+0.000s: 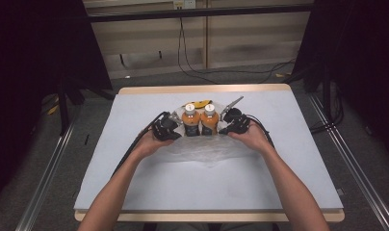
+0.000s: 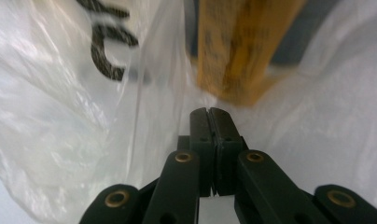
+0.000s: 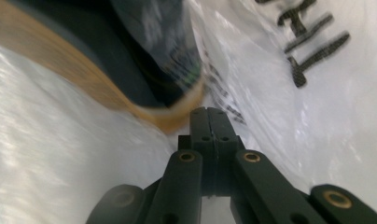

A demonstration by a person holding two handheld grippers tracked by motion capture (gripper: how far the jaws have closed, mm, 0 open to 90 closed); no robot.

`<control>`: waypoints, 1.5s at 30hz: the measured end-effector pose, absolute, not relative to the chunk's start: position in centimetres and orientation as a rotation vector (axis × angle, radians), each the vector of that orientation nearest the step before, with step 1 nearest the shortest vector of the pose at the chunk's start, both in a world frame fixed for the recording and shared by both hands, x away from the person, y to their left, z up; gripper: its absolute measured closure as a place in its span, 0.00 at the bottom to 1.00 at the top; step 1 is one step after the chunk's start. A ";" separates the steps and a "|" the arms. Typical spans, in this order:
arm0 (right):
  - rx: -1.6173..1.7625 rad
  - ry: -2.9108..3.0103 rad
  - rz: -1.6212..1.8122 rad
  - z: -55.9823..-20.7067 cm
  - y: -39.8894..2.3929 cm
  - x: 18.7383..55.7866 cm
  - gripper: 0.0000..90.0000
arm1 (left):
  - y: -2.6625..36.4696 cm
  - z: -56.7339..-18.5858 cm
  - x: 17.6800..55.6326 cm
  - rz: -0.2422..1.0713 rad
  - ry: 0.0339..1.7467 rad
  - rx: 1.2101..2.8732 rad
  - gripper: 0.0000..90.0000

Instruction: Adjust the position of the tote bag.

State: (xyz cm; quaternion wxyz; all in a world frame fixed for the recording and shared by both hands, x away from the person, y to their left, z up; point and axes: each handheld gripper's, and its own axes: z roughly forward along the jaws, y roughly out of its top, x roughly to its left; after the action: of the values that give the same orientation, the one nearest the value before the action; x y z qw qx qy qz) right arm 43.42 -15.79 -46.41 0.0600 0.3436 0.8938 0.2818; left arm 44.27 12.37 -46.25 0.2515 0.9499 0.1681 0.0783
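In the high view, a thin translucent white plastic bag (image 1: 202, 153) lies on the pale blue table cover (image 1: 135, 183), near the middle of the table, and two orange bottles with white caps (image 1: 200, 120) stand upright side by side at the bag's far part. A small yellow object (image 1: 198, 103) lies just behind the bottles. The left gripper (image 1: 172, 126) is just left of the bottles and the right gripper (image 1: 229, 126) is just right of them, each held by one hand. In the left gripper view, the two black jaws are pressed together with the crinkled bag film around their tips; whether film is pinched between them I cannot tell. A blurred orange bottle is beyond, and black print on the film at upper left. In the right gripper view, the jaws are also pressed together against the bag film, and again a pinch cannot be confirmed; black letters show at upper right, a dark blurred shape with an orange edge at upper left.
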 end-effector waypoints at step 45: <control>0.875 2.763 0.382 -45.4 -21.9 40.7 1.00 | 20.3 -45.7 43.1 0.324 0.532 2.727 1.00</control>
State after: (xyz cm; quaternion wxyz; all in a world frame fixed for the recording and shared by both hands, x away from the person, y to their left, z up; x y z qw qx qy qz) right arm 40.71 -21.91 -45.45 0.1091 0.2976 0.9395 0.1300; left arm 43.14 20.26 -45.66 0.1712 0.9605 0.1874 0.1141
